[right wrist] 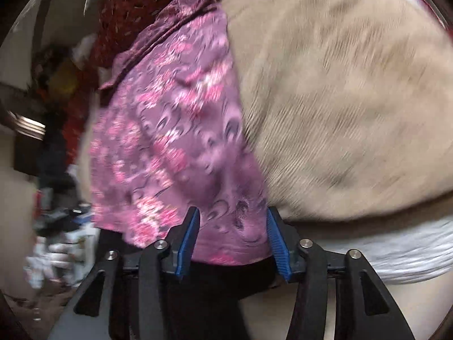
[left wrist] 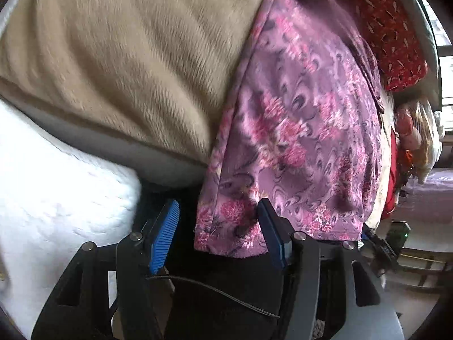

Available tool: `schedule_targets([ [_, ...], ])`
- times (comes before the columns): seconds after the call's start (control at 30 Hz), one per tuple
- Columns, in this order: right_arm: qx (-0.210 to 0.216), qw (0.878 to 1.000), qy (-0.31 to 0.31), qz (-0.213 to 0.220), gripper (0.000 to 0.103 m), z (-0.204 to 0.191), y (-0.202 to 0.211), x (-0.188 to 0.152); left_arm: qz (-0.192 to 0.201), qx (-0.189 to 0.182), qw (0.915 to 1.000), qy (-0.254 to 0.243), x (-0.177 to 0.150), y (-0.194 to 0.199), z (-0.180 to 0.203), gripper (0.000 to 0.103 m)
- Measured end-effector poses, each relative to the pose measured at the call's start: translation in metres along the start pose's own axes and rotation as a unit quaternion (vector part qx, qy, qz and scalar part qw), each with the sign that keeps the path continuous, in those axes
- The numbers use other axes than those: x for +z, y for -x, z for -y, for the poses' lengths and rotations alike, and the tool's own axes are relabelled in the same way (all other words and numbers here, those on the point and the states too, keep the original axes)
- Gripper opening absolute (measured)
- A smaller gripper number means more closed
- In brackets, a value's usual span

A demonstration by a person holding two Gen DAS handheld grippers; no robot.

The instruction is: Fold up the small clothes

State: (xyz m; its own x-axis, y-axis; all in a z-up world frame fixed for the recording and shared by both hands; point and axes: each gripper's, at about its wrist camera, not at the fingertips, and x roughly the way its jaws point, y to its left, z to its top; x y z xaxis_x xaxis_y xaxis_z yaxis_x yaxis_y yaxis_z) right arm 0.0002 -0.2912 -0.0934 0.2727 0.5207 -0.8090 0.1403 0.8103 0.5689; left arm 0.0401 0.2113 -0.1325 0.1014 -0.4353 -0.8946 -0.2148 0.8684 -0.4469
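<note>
A small purple garment with pink flower print (left wrist: 297, 130) lies over the edge of a beige furry blanket (left wrist: 127, 65); its hem hangs toward me. My left gripper (left wrist: 220, 226) is open, its blue pads on either side of the hem's near left corner. In the right wrist view the same garment (right wrist: 175, 141) hangs between the pads of my right gripper (right wrist: 232, 232), which is open around the lower hem. The right view is blurred by motion.
A white quilted cover (left wrist: 56, 204) lies under the beige blanket (right wrist: 339, 99). A dark red patterned cloth (left wrist: 390, 28) lies beyond the garment, also in the right view (right wrist: 133, 8). Cluttered room and floor items show at the outer sides.
</note>
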Motion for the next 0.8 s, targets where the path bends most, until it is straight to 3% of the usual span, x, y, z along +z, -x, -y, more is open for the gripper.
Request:
schedule_targets([
  [0.03, 0.006, 1.0, 0.001, -0.004, 0.052, 0.0, -0.005, -0.001, -0.004, -0.002, 1.0, 0.004, 0.013, -0.003, 0.006, 0.056],
  [0.17, 0.028, 0.999, 0.012, -0.026, 0.052, -0.003, -0.028, -0.005, -0.024, -0.025, 0.9991, 0.022, 0.012, -0.011, 0.0, 0.056],
  [0.23, 0.037, 0.999, 0.015, -0.019, 0.039, -0.005, -0.03, -0.005, -0.019, -0.021, 0.9994, 0.018, 0.009, -0.013, 0.003, 0.056],
  [0.27, 0.051, 0.999, 0.013, -0.015, 0.032, -0.004, -0.029, -0.004, -0.017, -0.019, 0.9996, 0.015, 0.007, -0.015, 0.009, 0.051],
  [0.3, 0.063, 0.998, 0.015, -0.013, 0.014, -0.005, -0.028, -0.005, -0.014, -0.018, 0.9997, 0.011, 0.007, -0.014, 0.013, 0.042],
  [0.33, 0.069, 0.997, 0.024, -0.01, 0.013, -0.008, -0.025, -0.004, -0.015, -0.022, 0.9996, 0.005, 0.007, -0.011, 0.015, 0.017],
  [0.37, 0.065, 0.997, 0.039, -0.004, 0.013, -0.012, -0.02, -0.004, -0.017, -0.03, 0.9994, -0.001, 0.008, -0.007, 0.017, 0.007],
  [0.5, 0.082, 0.994, 0.065, 0.02, 0.011, -0.028, -0.002, -0.001, 0.01, -0.032, 0.9986, -0.041, 0.009, 0.007, 0.044, 0.006],
  [0.8, 0.156, 0.982, 0.058, 0.09, 0.011, -0.056, 0.033, 0.03, 0.063, -0.103, 0.9909, -0.059, 0.036, 0.048, 0.089, 0.006],
])
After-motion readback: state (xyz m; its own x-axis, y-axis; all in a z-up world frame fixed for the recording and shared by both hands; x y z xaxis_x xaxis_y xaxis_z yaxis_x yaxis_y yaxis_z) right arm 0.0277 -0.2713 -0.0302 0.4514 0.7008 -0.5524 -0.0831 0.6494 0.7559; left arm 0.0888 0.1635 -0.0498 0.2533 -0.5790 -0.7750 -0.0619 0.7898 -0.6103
